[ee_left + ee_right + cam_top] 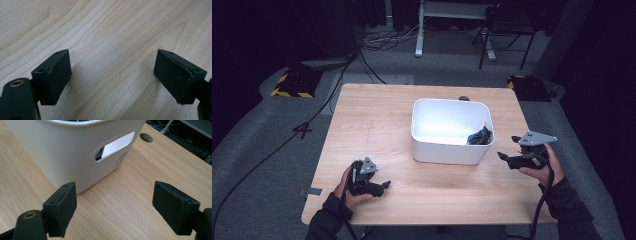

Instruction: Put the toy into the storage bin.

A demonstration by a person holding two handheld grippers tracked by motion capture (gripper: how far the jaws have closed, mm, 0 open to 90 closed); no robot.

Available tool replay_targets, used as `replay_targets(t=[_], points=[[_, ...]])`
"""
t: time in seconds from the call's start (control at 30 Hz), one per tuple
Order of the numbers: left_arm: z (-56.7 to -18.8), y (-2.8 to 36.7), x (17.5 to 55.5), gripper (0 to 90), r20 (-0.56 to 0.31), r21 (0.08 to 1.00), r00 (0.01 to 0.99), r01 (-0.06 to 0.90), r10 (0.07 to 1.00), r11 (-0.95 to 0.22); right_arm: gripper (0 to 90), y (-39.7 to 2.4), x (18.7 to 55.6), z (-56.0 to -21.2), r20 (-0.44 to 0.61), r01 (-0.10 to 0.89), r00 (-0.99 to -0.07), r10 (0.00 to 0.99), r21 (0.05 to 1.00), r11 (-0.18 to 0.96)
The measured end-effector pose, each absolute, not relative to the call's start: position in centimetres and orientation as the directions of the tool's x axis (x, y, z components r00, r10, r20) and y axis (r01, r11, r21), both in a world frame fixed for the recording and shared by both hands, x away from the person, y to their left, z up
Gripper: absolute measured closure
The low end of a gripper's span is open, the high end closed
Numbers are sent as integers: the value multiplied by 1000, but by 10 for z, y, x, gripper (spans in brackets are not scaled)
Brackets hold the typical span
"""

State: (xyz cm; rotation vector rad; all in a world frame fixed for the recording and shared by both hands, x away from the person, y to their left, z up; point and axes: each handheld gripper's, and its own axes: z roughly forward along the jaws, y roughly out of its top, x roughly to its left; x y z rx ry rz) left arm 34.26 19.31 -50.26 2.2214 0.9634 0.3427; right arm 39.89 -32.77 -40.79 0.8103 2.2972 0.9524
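Right gripper (pixel 508 150): jaws apart, nothing between, just beside right wall of white bin (pixel 451 150) at table (pixel 377 125) centre-right. Dark item (pixel 479 136): inside bin, right near corner, kind unclear. Left gripper (pixel 382 187): jaws apart, empty, over bare wood. Advice: lift right gripper above rim before reaching in; approach item from above, avoid nudging wall.

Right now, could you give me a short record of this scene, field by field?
surface: wooden table
container: white bin, upright, right of the table's centre
contents: dark object with blue in the bin's right corner
left gripper: open, empty, over bare wood
right gripper: open, empty, beside the bin's wall with the handle slot
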Motion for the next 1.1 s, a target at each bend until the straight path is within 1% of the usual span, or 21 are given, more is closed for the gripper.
replay_targets(t=[0.3, 0.6, 0.77, 0.8, 1.1], points=[[-503, 193, 343, 149, -25, 681, 691, 540, 723, -494, 200, -330, 394, -424, -214, 347, -689, 692, 742, 574], [-503, 193, 343, 150, -23, 682, 691, 539, 723, -494, 201, -334, 387, -439, -234, 349, -698, 677, 715, 606], [-503, 193, 343, 150, -24, 681, 691, 540, 722, -494, 200, -337, 384, -447, -228, 359, -703, 673, 703, 614], [-503, 193, 343, 150, -24, 681, 691, 540, 722, -494, 200, -336, 382, -448, -222, 372, -694, 685, 704, 605], [-502, 193, 343, 150, -22, 681, 691, 539, 722, -495, 200, -344, 375, -463, -200, 396, -695, 691, 695, 600]])
